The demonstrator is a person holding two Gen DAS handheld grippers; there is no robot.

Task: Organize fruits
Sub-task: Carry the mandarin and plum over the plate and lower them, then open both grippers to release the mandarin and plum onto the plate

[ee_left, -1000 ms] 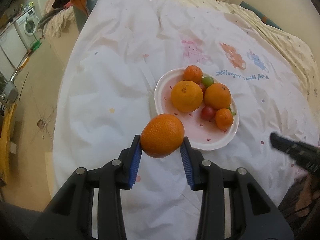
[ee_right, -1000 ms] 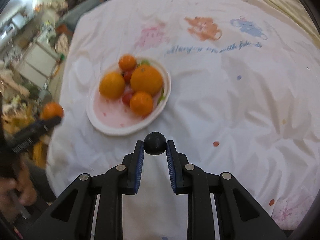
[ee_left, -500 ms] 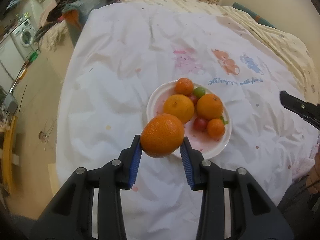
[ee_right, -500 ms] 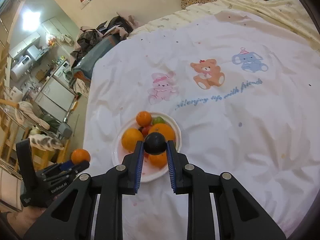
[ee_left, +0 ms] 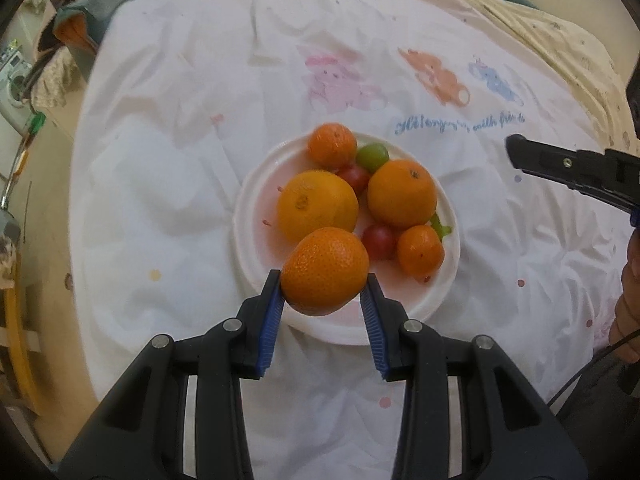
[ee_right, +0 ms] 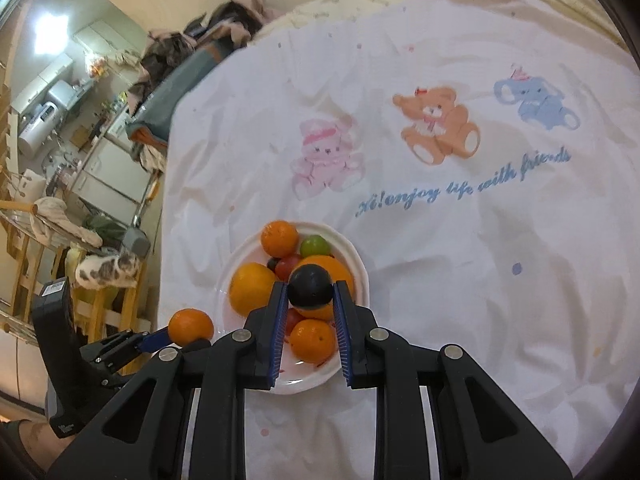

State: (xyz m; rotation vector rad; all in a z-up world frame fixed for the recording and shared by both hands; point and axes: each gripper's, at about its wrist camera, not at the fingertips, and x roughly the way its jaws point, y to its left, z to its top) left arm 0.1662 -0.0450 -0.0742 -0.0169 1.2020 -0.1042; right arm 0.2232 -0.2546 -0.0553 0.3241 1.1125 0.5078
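A white plate (ee_left: 248,216) on the printed white cloth holds several oranges, two red cherry tomatoes and a green one. My left gripper (ee_left: 324,292) is shut on an orange (ee_left: 326,270) and hangs over the plate's near rim. In the right wrist view my right gripper (ee_right: 310,294) is shut on a small dark round fruit (ee_right: 310,285), held above the plate (ee_right: 352,256). The left gripper (ee_right: 176,336) with its orange (ee_right: 190,326) shows there at the plate's left edge. The right gripper's fingers (ee_left: 560,168) enter the left wrist view from the right.
The cloth (ee_right: 480,280) with bear and elephant prints covers a round table. A pile of clothes (ee_right: 192,60) lies beyond the far left edge. Kitchen shelves and a wooden rack (ee_right: 60,240) stand on the floor to the left. A person's hand (ee_left: 628,304) shows at right.
Both grippers have moved in toward the plate with their fruit. The left one now hangs over the plate's near rim, the right one above the fruit pile.
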